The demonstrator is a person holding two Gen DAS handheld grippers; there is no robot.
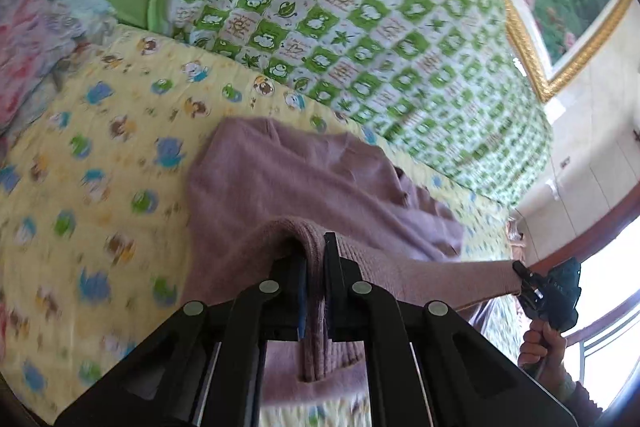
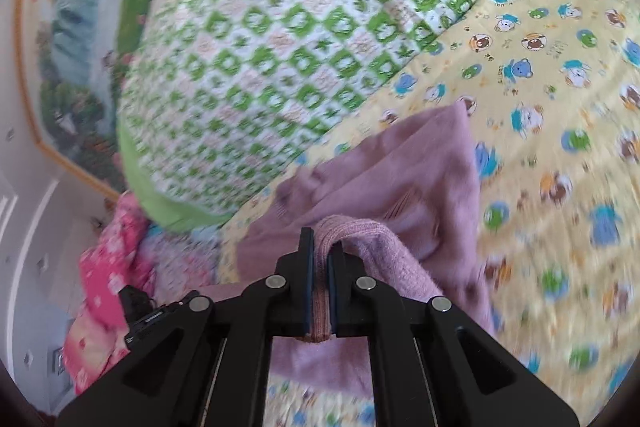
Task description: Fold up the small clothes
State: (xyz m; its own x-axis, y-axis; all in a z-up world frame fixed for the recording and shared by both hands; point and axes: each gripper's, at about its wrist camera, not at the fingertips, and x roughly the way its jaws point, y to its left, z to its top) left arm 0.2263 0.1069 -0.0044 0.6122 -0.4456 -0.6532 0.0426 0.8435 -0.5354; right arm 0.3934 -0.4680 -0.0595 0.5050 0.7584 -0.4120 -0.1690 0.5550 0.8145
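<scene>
A mauve knitted sweater [image 1: 280, 179] is pinched at its ribbed hem by both hand-held grippers, left [image 1: 316, 259] and right [image 2: 320, 255], its body trailing forward onto the yellow cartoon-print bed sheet [image 1: 100, 147].

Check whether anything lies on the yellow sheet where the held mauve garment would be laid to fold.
Nothing visible does. Both tongs, left and right, already pinch the mauve sweater; the yellow sheet around it shows bare. The green checked quilt lies beyond it.
</scene>
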